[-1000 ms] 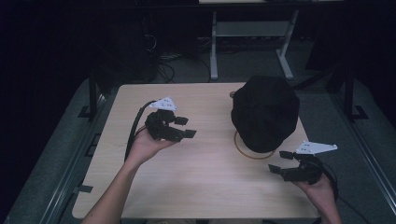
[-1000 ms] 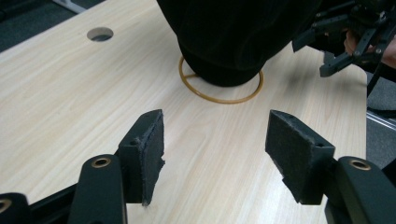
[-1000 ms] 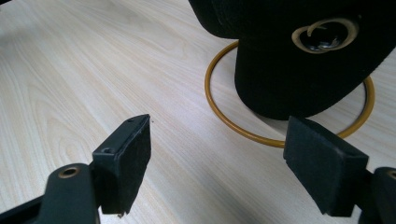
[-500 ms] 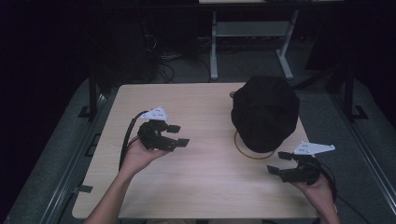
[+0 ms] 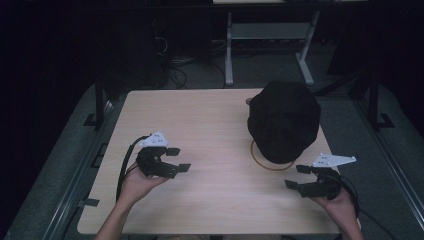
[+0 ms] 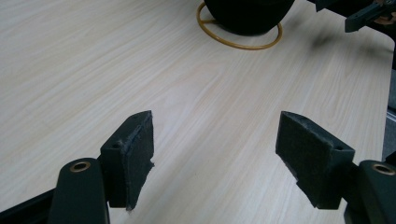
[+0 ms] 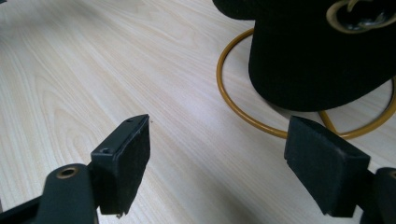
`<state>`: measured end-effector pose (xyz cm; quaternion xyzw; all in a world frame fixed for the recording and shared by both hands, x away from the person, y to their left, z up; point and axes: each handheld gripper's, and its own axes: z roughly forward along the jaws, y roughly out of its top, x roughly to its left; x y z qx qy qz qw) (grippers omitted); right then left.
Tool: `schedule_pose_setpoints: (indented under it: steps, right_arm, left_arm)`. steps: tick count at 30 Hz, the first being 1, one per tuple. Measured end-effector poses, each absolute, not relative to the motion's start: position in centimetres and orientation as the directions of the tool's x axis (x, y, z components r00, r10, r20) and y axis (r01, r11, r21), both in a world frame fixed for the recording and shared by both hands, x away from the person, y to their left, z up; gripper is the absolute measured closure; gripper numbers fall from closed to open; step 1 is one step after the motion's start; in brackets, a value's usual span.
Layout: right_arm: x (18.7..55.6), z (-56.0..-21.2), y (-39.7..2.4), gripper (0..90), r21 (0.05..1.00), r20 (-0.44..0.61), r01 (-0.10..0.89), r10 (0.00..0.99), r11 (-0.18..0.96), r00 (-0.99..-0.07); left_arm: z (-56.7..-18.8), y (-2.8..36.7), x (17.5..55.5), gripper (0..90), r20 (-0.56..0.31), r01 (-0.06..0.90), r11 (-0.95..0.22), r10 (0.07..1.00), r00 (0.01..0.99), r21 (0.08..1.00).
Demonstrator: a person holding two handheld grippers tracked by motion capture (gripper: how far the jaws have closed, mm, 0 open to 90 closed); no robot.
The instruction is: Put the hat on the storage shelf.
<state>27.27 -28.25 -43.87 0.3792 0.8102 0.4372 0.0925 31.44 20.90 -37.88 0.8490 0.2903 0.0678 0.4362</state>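
Observation:
A black hat (image 5: 284,120) sits over a stand with a gold wire ring base (image 5: 272,164) at the right of the wooden table (image 5: 215,120). In the left gripper view the hat (image 6: 247,14) and ring (image 6: 243,44) lie far ahead. The right gripper view has the hat (image 7: 317,60) close, above the ring (image 7: 224,88). My left gripper (image 5: 179,159) hangs low over the table's left front; its jaws have just been opening, with nothing between them. Open and empty, my right gripper (image 5: 296,176) waits just in front of the ring. The left gripper view shows its own gripper (image 6: 215,158), the right gripper view its own (image 7: 217,163).
A metal frame and cables (image 5: 270,45) stand on the dark floor behind the table. Dark rails (image 5: 100,105) run along both table sides. The right gripper's jaw tips (image 6: 369,16) show at the top right of the left gripper view.
My left hand has drawn back toward the table's front left and sunk lower, and its jaws stand wider apart. The right hand and the hat have stayed put.

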Motion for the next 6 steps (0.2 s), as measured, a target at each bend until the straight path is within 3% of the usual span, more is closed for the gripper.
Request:
schedule_pose_setpoints:
  steps: [6]
  right_arm:
    - [26.5, -43.9, -28.5, 22.1, 0.791, 0.182, 0.523, 0.695, 0.316, -0.695]
  left_arm:
    - [-39.3, 22.3, 29.1, 25.8, -0.108, 0.396, -0.391, 0.586, 0.803, 0.831]
